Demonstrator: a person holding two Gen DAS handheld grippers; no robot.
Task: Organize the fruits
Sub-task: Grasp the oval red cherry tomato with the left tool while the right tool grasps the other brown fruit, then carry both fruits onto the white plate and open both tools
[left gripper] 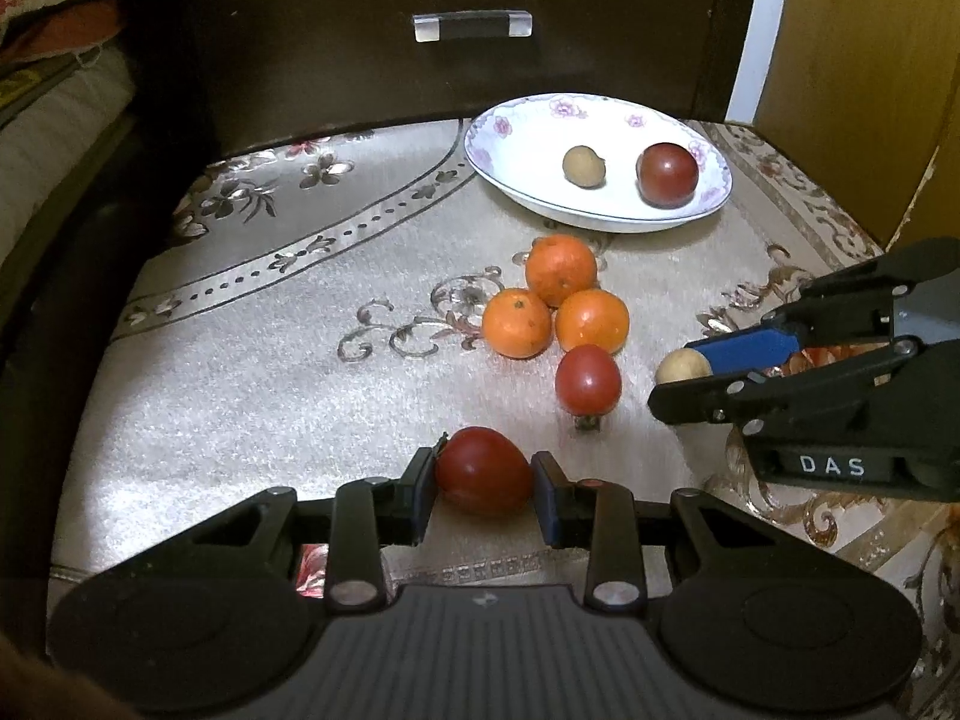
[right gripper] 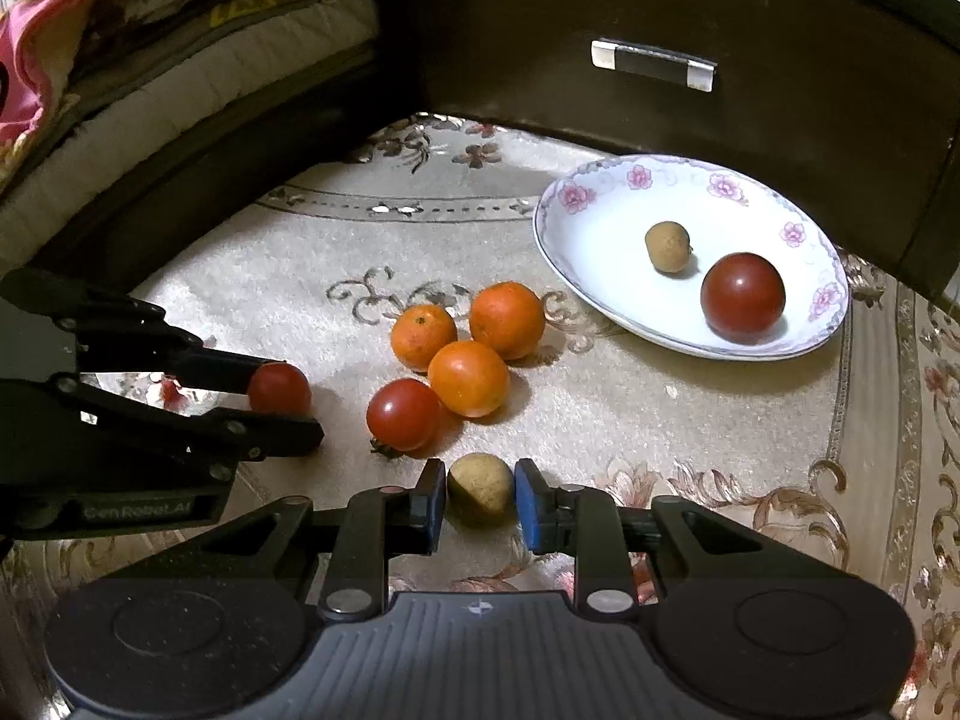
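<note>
My left gripper (left gripper: 483,495) is shut on a red tomato (left gripper: 483,471) low over the cloth; it also shows in the right wrist view (right gripper: 282,405). My right gripper (right gripper: 480,501) is shut on a small tan longan (right gripper: 480,489), also seen in the left wrist view (left gripper: 683,366). Three oranges (left gripper: 555,300) and another red tomato (left gripper: 587,379) lie together on the cloth. A white flowered plate (left gripper: 522,138) at the back right holds a longan (left gripper: 583,165) and a dark red tomato (left gripper: 667,174).
A patterned beige cloth (left gripper: 270,372) covers the table. A dark drawer front with a handle (left gripper: 473,25) stands behind the plate. Folded bedding (right gripper: 120,60) lies at the far left. A yellow wall panel (left gripper: 870,60) is at the right.
</note>
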